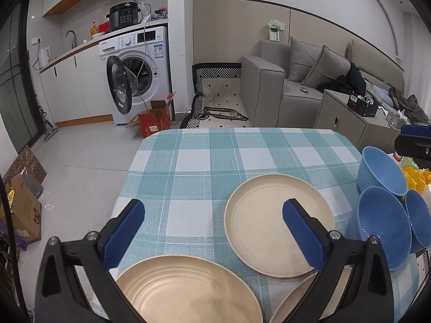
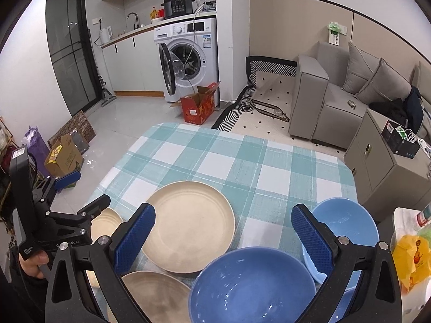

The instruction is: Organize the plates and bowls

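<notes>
Three beige plates lie on the checked tablecloth (image 1: 202,158): one in the middle (image 1: 277,223) (image 2: 191,226), a ribbed one near the front left (image 1: 188,290) (image 2: 106,223), and a third at the front (image 1: 293,301) (image 2: 153,296). Three blue bowls (image 1: 382,172) (image 1: 385,223) (image 1: 420,220) cluster at the right. My left gripper (image 1: 212,231) (image 2: 83,191) hangs open above the front-left plate, holding nothing. Above the nearest blue bowl (image 2: 253,285), my right gripper (image 2: 223,239) is open and empty, with another bowl (image 2: 347,223) behind its right finger.
A yellow bag (image 2: 409,255) and other clutter sit just off the table's right edge. A grey cabinet (image 2: 382,167) and a sofa (image 2: 331,91) stand to the right. Beyond the far table edge are bare floor, a red box (image 2: 199,107) and a washing machine (image 2: 188,53).
</notes>
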{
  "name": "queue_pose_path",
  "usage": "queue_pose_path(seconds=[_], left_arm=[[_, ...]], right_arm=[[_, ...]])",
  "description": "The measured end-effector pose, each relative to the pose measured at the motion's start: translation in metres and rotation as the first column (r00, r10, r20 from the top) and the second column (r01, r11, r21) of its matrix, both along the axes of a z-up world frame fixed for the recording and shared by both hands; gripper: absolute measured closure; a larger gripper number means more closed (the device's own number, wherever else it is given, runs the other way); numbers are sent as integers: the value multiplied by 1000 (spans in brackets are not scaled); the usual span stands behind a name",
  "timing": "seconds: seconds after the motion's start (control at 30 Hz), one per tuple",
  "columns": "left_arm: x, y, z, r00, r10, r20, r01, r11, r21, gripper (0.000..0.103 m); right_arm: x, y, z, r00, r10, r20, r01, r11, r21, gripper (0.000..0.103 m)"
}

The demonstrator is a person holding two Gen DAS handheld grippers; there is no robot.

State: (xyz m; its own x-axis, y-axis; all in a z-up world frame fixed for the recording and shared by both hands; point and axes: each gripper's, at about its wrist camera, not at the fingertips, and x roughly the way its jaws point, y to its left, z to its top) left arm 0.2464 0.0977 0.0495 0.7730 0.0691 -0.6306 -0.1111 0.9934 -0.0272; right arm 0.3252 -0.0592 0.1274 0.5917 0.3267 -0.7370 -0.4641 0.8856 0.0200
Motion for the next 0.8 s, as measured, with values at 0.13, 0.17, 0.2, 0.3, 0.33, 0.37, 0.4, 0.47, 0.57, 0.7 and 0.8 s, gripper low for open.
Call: queue_pose_path(seconds=[0.13,0.17,0.2,0.3,0.33,0.37,0.4,0.47,0.57,0.7,0.8], left_arm=[[6,2,-6,1000,-12,-11,12,1000,-7,1],[8,2,-8,1000,-15,-20,15,1000,-13,1],[11,3,-10,999,-14,-29,14,1000,-17,1],[17,4,-16,999,-12,-48,11,1000,-22,1],[19,4,-17,999,-14,-52,13,1000,-24,1],[21,4,-19,998,-13,-57,12,1000,-24,1],[23,4,-21,998,-13,-62,12,1000,-23,1],[27,5,-26,997,-11,-79,9,1000,-17,1],[34,6,-32,995,-8,-96,7,1000,-11,1],[41,6,-40,993,4,-122,-3,1000,7,1],[46,7,-45,990,11,-138,-10,1000,9,1]], right_arm=[[13,5,-11,1000,-8,-30,8,1000,-12,0],[18,5,-15,999,-19,-50,18,1000,-14,0],[23,5,-19,997,-29,-78,29,1000,-8,0],[34,6,-28,992,-43,-116,43,999,-1,0],[37,5,-31,991,-48,-123,48,999,-2,0],[40,5,-33,990,-54,-132,54,999,-5,0],[44,5,-37,987,-63,-145,62,998,-10,0],[50,6,-44,985,-61,-162,60,998,-13,0],[59,9,-54,982,-62,-177,57,998,-35,0],[68,13,-64,977,-58,-207,50,998,-44,3],[72,19,-70,974,-47,-220,36,998,-51,3]])
